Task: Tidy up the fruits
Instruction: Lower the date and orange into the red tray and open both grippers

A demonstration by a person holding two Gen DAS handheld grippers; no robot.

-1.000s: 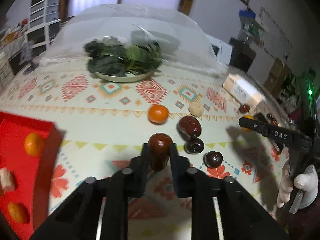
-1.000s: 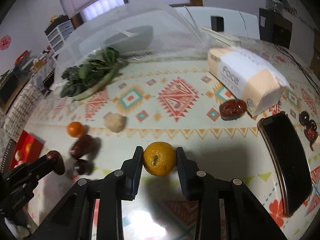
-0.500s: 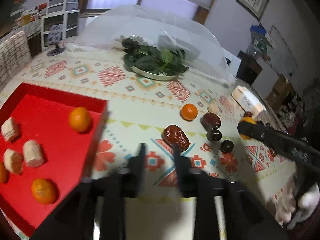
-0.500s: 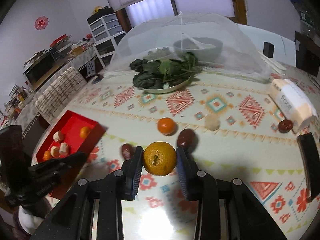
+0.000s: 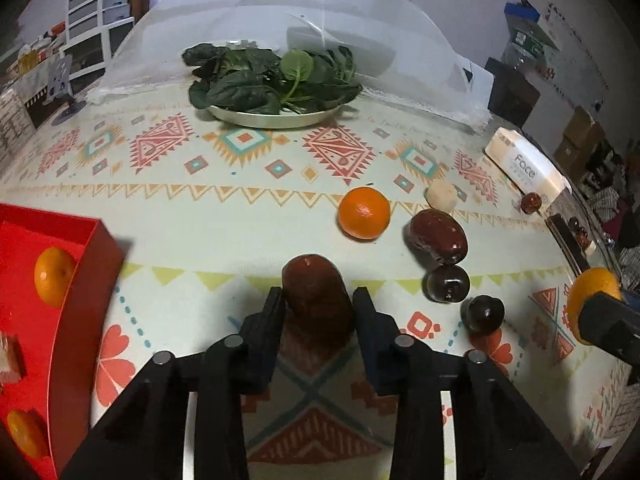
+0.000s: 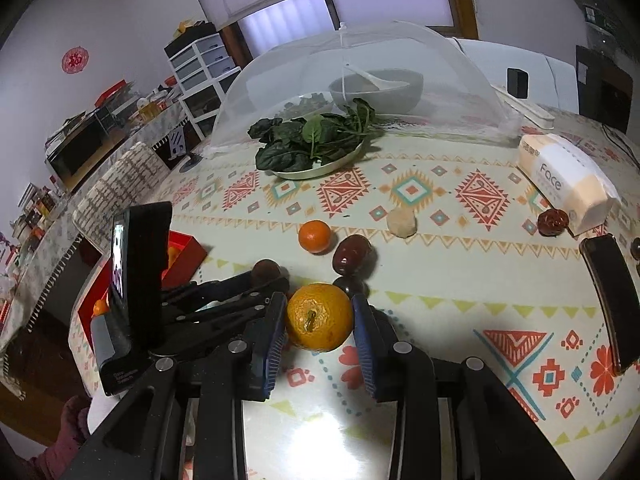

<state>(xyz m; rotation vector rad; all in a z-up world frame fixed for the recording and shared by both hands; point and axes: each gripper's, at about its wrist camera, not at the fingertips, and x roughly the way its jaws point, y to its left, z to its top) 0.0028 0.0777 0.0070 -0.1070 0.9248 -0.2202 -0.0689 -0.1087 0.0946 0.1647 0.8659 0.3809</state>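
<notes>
My left gripper [image 5: 318, 308] is shut on a dark red date [image 5: 316, 296], held just above the patterned table. My right gripper [image 6: 320, 316] is shut on an orange [image 6: 319, 317]; that orange also shows at the right edge of the left wrist view [image 5: 592, 300]. The red tray [image 5: 86, 280] lies at the left with mandarins [image 5: 52, 276] and pale fruit pieces in it. On the table lie a mandarin [image 5: 364, 212], a large date [image 5: 438, 234], two dark round fruits [image 5: 447, 283] and a pale chunk [image 5: 440, 196].
A plate of spinach [image 5: 276, 80] stands before a mesh food cover [image 5: 280, 12]. A tissue pack [image 5: 524, 164] and another date [image 6: 553, 221] lie at the right. A black phone [image 6: 612, 300] lies at the right edge. The left gripper's body [image 6: 136, 280] stands close to my right gripper's left.
The left gripper swung left toward the tray, then back, the date staying in its jaws. The right gripper lifted and pulled back with the orange, closing in beside the left gripper.
</notes>
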